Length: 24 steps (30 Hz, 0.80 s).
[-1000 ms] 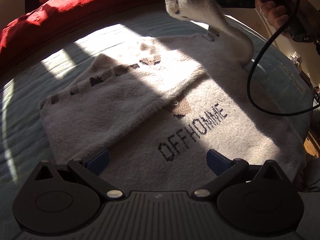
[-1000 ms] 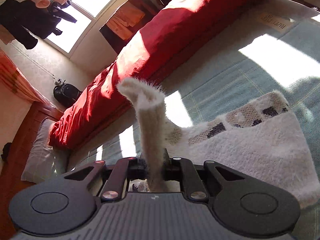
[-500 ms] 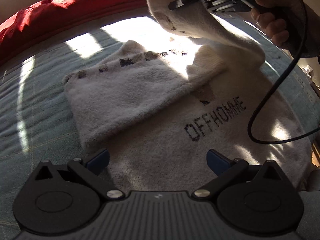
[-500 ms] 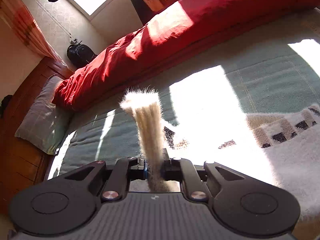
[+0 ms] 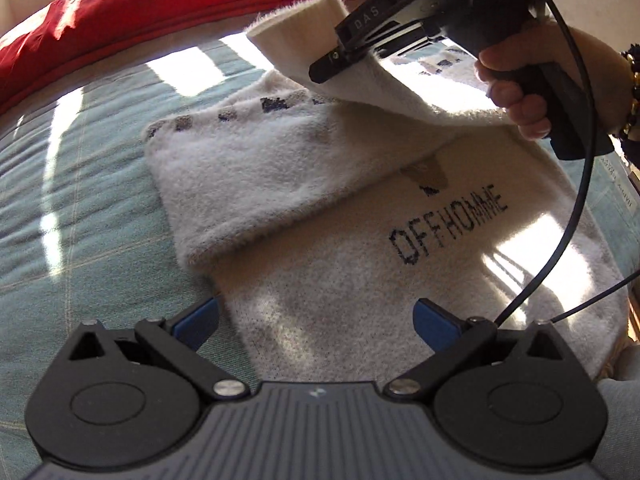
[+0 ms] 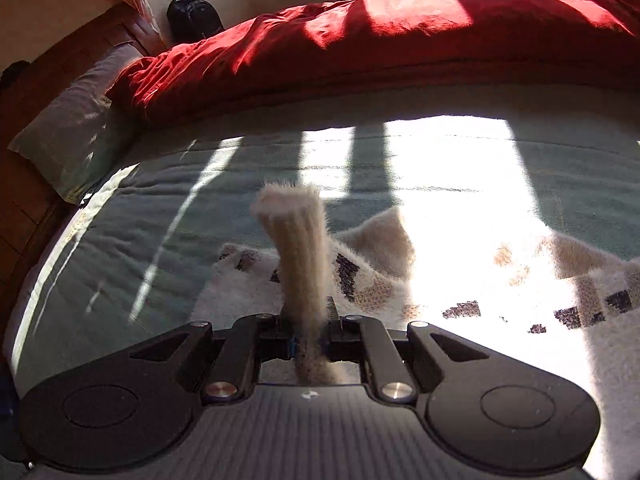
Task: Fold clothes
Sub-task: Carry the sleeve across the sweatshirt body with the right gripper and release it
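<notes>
Overhead, right hand-held gripper [image 6: 308, 334] pinches sweater [image 5: 360, 280] cuff [image 6: 294, 216].

Hard sunlight is thrown in barred patches across the bedspread [image 6: 440, 160], blown out to white glare; edges are bowed by fisheye distortion.

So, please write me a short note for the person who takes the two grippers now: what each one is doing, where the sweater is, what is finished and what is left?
Right gripper: shut on the sleeve cuff, held in the air above the sweater.
Left gripper: open, empty, hovering over the sweater's near edge.
Sweater: cream, lies flat on the green bedcover, "OFFHOMME" print facing up.
Done: one sleeve is folded across the body.
Left: lay the held sleeve across the body, release, then fold the body.
</notes>
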Available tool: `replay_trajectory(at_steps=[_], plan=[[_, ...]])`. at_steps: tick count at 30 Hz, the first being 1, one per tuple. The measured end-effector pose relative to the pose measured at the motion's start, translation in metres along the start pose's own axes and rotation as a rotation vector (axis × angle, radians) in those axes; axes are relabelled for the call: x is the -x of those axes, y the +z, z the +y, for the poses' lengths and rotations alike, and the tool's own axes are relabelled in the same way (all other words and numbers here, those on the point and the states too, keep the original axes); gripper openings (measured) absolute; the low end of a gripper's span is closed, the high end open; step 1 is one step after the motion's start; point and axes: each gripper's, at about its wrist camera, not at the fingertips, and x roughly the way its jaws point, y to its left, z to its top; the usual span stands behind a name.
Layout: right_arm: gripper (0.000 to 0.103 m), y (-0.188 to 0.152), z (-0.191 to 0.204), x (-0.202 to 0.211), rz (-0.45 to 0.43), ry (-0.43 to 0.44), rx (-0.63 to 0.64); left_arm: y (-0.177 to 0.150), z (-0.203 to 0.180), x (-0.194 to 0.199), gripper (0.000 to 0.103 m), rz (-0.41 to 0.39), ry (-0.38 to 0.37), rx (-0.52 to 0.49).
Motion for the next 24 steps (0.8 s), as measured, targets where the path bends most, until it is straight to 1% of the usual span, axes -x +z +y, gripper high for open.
replay_trajectory(at_steps=[4,6,8,10,11,14,16,17,20,22,24], plan=[[0.014,-0.016,0.014,-0.018,0.055,-0.039,0.122,-0.003,0.003,-0.002,0.102,0.008,0.004,0.011],[0.017,-0.022,0.016,-0.021,0.077,-0.042,0.144,-0.004,0.004,-0.003,0.102,0.012,0.006,0.016],[0.025,-0.025,0.016,-0.021,0.094,-0.018,0.142,-0.005,0.005,-0.003,0.102,0.015,0.005,0.022],[0.028,-0.025,0.016,-0.019,0.101,0.001,0.140,-0.005,0.005,-0.004,0.102,0.020,0.002,0.029],[0.037,-0.025,0.017,-0.019,0.111,0.023,0.144,-0.005,0.005,-0.004,0.102,0.021,0.002,0.031],[0.051,-0.022,0.019,-0.011,0.102,0.072,0.145,-0.002,0.003,-0.003,0.102,0.022,0.002,0.021],[0.053,-0.018,0.020,-0.002,0.086,0.097,0.151,0.000,0.002,-0.003,0.102,0.023,0.005,0.009],[0.057,-0.017,0.020,0.002,0.075,0.099,0.156,0.002,0.001,-0.003,0.102,0.022,0.008,0.003],[0.061,-0.014,0.012,0.018,0.050,0.092,0.153,0.009,-0.003,-0.002,0.102,0.014,0.011,-0.012],[0.061,-0.013,0.001,0.029,0.038,0.081,0.137,0.015,-0.006,-0.001,0.102,0.007,0.017,-0.023],[0.061,-0.015,-0.015,0.043,0.029,0.040,0.129,0.023,-0.009,-0.002,0.102,-0.003,0.015,-0.039]])
